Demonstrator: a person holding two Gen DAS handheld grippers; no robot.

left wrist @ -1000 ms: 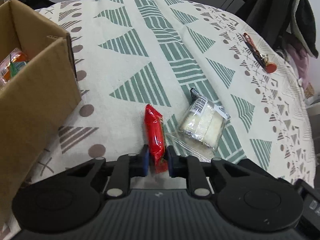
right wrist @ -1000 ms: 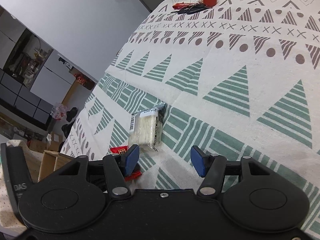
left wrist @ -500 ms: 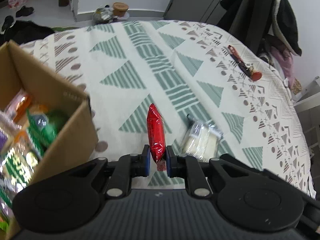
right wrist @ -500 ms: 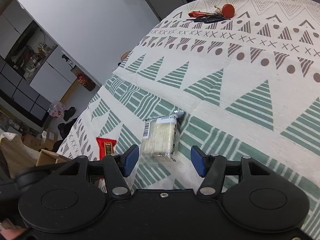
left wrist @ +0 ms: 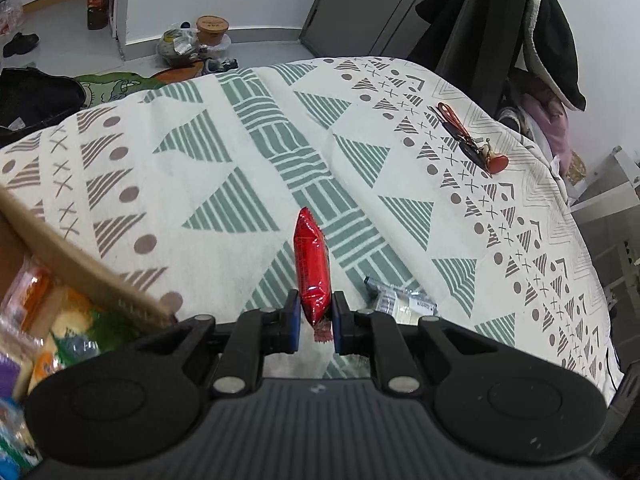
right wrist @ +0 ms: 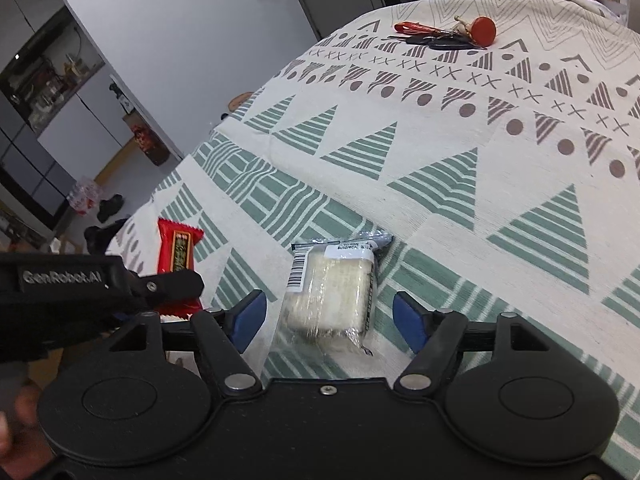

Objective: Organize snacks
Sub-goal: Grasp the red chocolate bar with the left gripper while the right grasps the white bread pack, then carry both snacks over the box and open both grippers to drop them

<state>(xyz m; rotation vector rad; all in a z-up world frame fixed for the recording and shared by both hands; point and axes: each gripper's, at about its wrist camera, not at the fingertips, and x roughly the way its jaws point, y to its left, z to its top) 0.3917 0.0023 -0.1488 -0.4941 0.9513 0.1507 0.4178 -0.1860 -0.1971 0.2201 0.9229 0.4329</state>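
A red snack packet (left wrist: 313, 268) is being pinched near its crimped lower end between the blue pads of the left gripper (left wrist: 314, 316), and is being held edge-on, clear of the patterned tablecloth (left wrist: 200, 184). In the right wrist view the same packet (right wrist: 178, 252) is being seen face-on, with part of it being hidden by the black body of the left gripper (right wrist: 160, 284).

The fingers of the right gripper (right wrist: 328, 316) are being held spread wide, with nothing being gripped. A clear-wrapped pale snack pack (right wrist: 330, 292) with a barcode label is lying flat on the cloth between the two blue pads, and neither pad is being seen to touch it. In the left wrist view only the far end of this pack (left wrist: 400, 300) is being shown, just right of the closed fingers; the rest is being hidden by the gripper body.

At the left edge of the left wrist view, the rim of a cardboard box (left wrist: 80, 268) is being seen, with assorted wrapped snacks (left wrist: 44, 320) lying inside. Far across the cloth, well apart from both grippers, a bunch of keys (right wrist: 440, 40) with a round red fob is lying. Beyond the table edge, a dark coat (left wrist: 532, 28) is hanging, and a lidded tub (left wrist: 212, 30) is standing on the floor.
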